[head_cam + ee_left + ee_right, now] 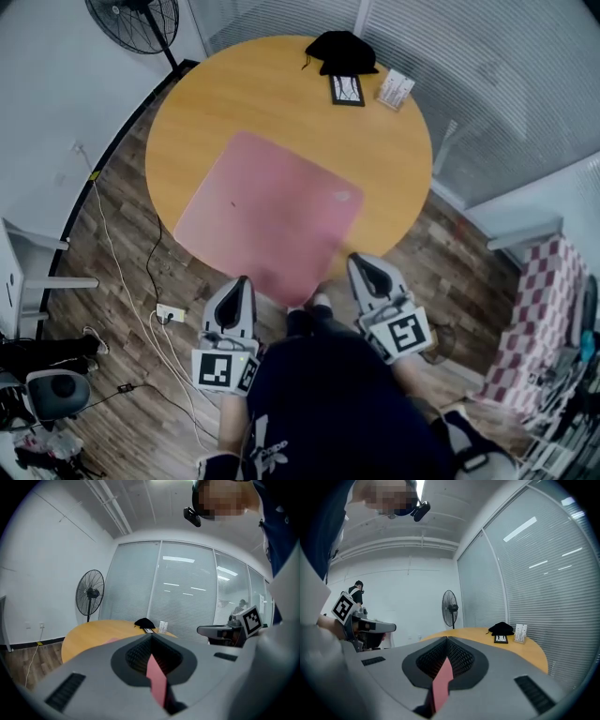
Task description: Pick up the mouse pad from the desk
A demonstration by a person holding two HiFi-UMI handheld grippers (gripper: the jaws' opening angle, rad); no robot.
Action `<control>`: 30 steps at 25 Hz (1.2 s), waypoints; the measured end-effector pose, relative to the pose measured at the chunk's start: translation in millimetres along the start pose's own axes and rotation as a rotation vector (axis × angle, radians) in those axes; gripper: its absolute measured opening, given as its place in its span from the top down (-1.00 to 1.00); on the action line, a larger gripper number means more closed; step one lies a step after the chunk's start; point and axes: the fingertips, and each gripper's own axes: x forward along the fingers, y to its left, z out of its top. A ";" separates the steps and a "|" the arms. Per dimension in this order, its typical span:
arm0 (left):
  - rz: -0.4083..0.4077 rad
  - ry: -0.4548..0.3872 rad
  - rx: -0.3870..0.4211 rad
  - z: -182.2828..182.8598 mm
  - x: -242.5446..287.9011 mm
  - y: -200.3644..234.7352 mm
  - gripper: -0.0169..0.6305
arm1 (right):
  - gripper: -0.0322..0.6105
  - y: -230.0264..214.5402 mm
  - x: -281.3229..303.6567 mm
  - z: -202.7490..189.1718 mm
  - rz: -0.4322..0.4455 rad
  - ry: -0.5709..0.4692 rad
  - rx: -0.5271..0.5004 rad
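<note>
Clenching mouse pad [267,216] edge — left claw [151,644], right claw [446,643], whole pad seen only from head view

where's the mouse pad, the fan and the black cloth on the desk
mouse pad [272,216], head view, middle of its pink surface
fan [136,23], head view, on its round grille
black cloth [342,49], head view, its middle

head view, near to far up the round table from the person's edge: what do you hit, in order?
pink mouse pad → small black frame → black fabric bundle
</note>
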 end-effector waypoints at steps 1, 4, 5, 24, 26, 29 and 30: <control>0.006 -0.001 0.000 0.8 0.2 0.2 0.95 | 0.89 -1.3 0.8 1.1 0.005 -0.005 -0.001; 0.029 0.000 -0.006 0.3 2.0 4.1 0.95 | 0.89 -5.2 3.5 0.1 0.016 -0.006 -0.003; 0.035 0.003 -0.008 -0.4 2.8 5.6 0.95 | 0.89 -6.6 4.5 -1.5 0.018 0.000 -0.003; 0.064 0.114 -0.078 -30.2 14.6 24.4 0.95 | 0.89 -24.3 11.2 -6.8 0.033 0.045 0.000; 0.065 0.132 -0.108 -40.8 9.7 27.7 0.92 | 0.89 -21.7 12.0 -8.1 0.041 0.054 -0.001; 0.063 0.181 -0.176 -63.0 1.9 29.7 0.76 | 0.89 -17.1 10.2 -12.0 0.053 0.065 -0.001; 0.057 0.205 -0.200 -72.9 -0.9 29.7 0.70 | 0.89 -15.5 8.7 -14.8 0.057 0.072 -0.004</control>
